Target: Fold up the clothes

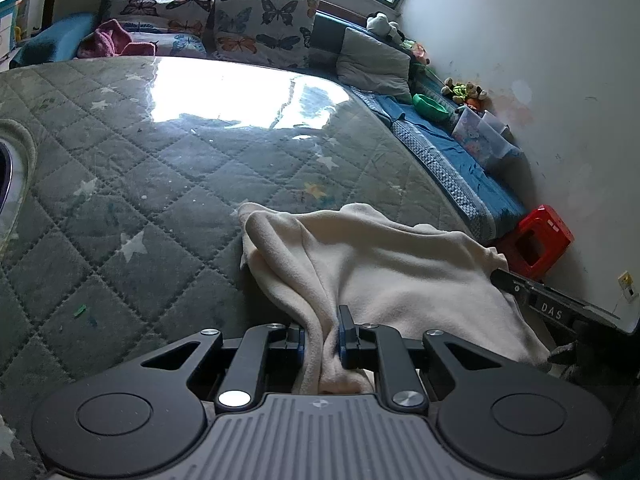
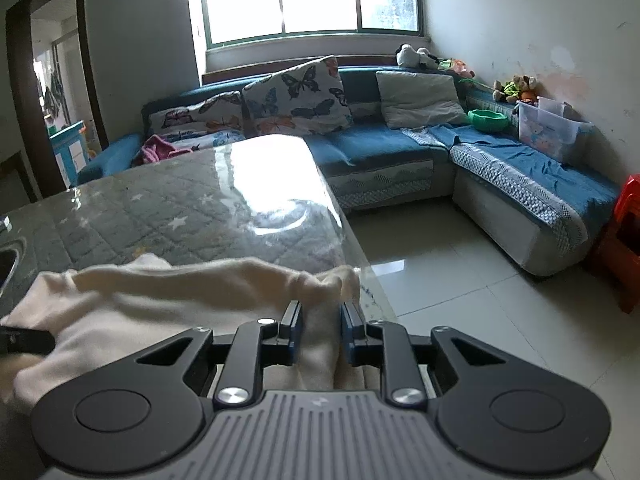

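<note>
Your left gripper [image 1: 322,334] was clenched on a bunched fold of the cream-coloured fleece garment [image 1: 384,264], the cloth pinched between its two black fingers with blue pads and trailing back under the tool. Your right gripper [image 2: 320,328] gripped the same cream fleece [image 2: 168,300] near the garment's other side, its fingers closed against a thick roll of fabric. You held the garment over the near part of the table with the grey-green quilted star-print cover under a clear glossy sheet [image 1: 168,168], and one rumpled edge of the cloth lay on that cover while the part between your grippers sagged. Seen from the right wrist, the far corner of the fleece reached the table's edge [image 2: 360,276], just beside the pale tiled floor [image 2: 460,272]. Beyond the table stood a blue corner sofa [image 2: 380,144] carrying butterfly-print cushions [image 2: 296,100], a grey cushion [image 2: 420,98], a green bowl [image 2: 488,120] and a clear plastic storage box [image 2: 552,130]. A red plastic stool [image 1: 536,240] stood past the table's right side, against the white wall. A metal-rimmed basin [image 1: 10,176] sat at the table's left edge.
</note>
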A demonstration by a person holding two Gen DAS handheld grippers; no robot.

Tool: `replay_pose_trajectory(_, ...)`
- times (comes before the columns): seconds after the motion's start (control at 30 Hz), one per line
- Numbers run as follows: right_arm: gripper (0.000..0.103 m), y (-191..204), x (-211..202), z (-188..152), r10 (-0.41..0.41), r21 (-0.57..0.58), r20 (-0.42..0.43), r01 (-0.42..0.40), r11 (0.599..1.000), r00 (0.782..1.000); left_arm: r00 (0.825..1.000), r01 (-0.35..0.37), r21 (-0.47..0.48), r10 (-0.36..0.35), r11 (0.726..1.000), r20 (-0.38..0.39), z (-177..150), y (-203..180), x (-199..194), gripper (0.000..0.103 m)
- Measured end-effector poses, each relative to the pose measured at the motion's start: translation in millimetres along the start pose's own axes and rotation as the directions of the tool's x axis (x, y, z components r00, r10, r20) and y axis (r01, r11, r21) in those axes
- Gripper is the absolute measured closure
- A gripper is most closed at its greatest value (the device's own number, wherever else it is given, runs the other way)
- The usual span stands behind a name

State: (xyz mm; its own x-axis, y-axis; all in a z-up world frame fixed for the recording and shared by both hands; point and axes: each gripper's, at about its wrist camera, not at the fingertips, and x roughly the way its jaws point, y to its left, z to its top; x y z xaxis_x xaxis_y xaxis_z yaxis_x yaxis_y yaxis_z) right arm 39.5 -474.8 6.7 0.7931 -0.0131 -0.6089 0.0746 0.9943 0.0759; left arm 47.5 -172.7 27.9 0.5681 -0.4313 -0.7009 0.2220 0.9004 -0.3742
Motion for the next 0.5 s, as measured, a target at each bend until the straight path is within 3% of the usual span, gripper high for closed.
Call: replay_pose_trajectory(0.5, 0.082, 13.2, -12.9, -13.7, -0.007, -0.063, -0.019, 0.006, 0.998, 1.0, 0.999, 0.03, 0.022, -0.03, 0.999, -0.023, -7.5, 8.0, -12.2, 0.084)
